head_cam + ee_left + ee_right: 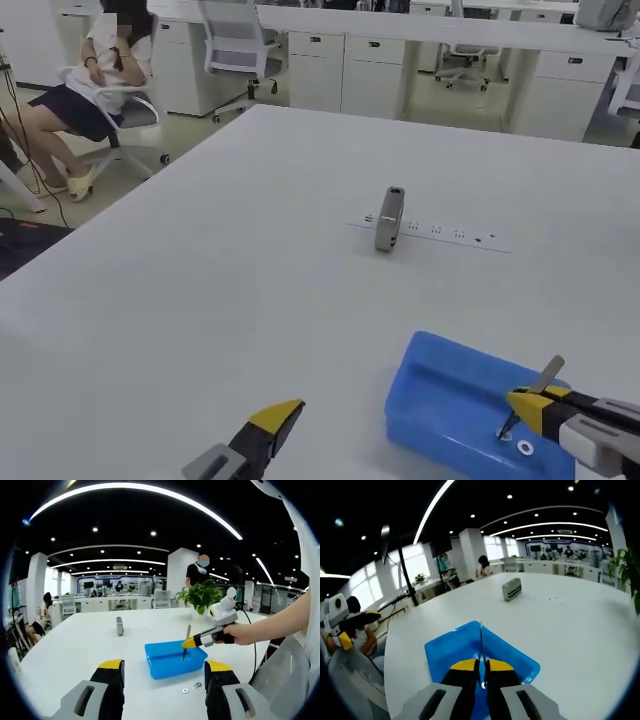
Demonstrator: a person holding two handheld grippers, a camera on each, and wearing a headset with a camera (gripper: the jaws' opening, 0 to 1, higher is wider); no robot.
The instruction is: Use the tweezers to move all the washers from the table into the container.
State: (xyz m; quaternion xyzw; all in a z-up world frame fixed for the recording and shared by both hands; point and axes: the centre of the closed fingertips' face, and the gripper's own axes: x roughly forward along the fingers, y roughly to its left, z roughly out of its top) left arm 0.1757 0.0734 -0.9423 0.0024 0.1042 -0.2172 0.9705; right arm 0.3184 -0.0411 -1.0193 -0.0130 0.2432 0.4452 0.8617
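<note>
Tweezers [481, 640] sit squeezed in the right gripper [481, 666], tips inside the blue container [446, 651]. Left gripper [163, 670] is open and empty.

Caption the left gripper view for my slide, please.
Right claw holds tweezers tip-down in the blue container; two washers lie on the table in front.

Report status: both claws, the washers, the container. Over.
Left claw open, empty. Right claw shut on tweezers, tips in container. Two washers on table beside container. Grey box far behind, not in the way.
</note>
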